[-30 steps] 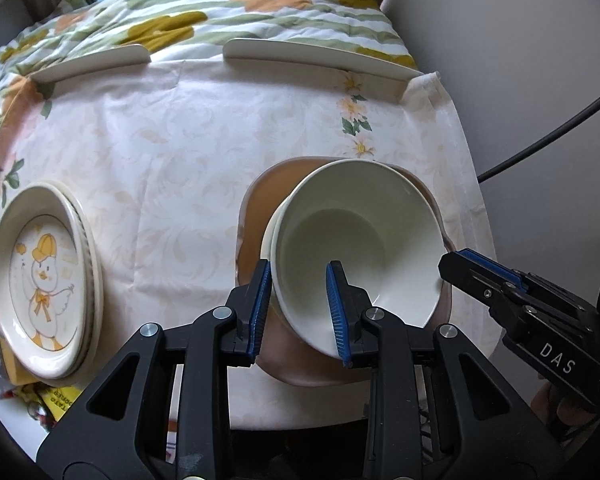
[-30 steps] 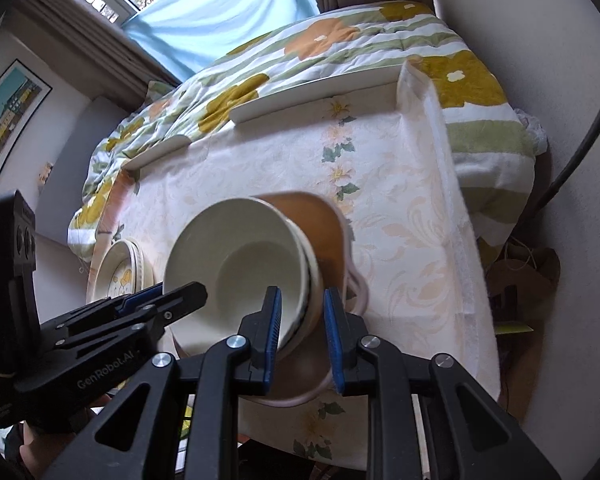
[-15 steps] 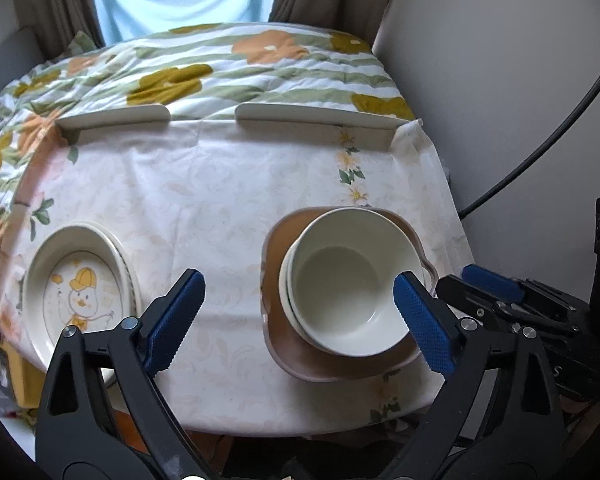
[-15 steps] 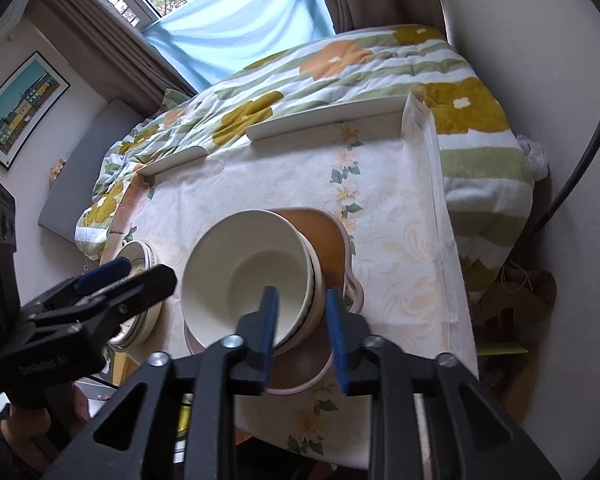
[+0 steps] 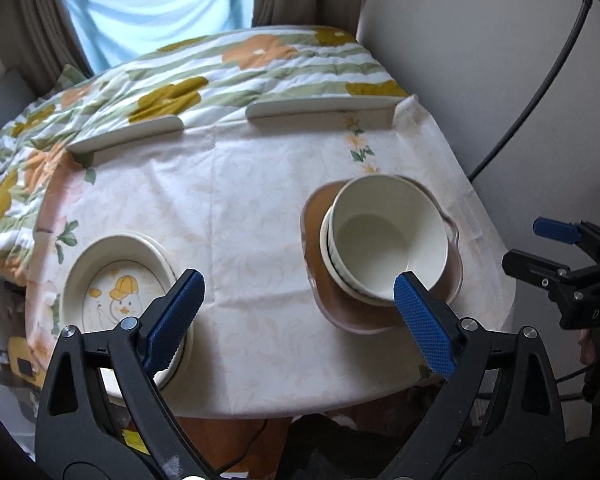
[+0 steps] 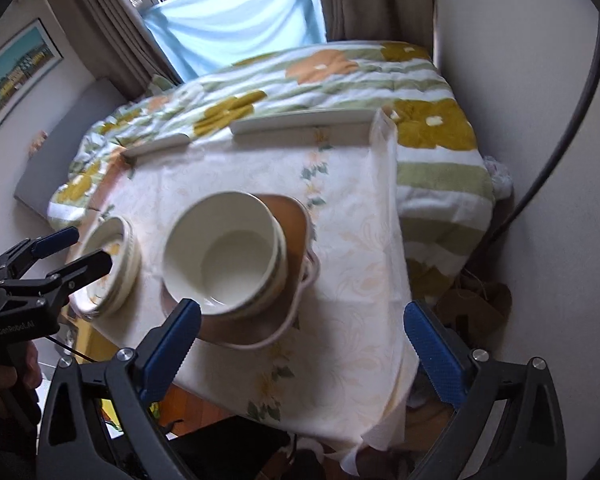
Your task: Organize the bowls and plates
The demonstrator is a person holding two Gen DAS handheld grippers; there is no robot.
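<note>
Nested bowls [image 5: 386, 240] on a plate [image 5: 332, 304], plate stack [image 5: 112, 280] left.

Two cream bowls [image 5: 386, 240], nested and upright, sit on a brown plate [image 5: 320, 224], toward its far side. Left of the brown plate, well apart, lies a stack of cream plates [image 5: 116, 276]; the top one carries a duck picture.

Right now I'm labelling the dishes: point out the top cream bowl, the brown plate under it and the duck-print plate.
top cream bowl [image 5: 384, 236], left wrist view, inner floor.
brown plate [image 5: 316, 216], left wrist view, bare left rim.
duck-print plate [image 5: 116, 292], left wrist view, printed centre.
</note>
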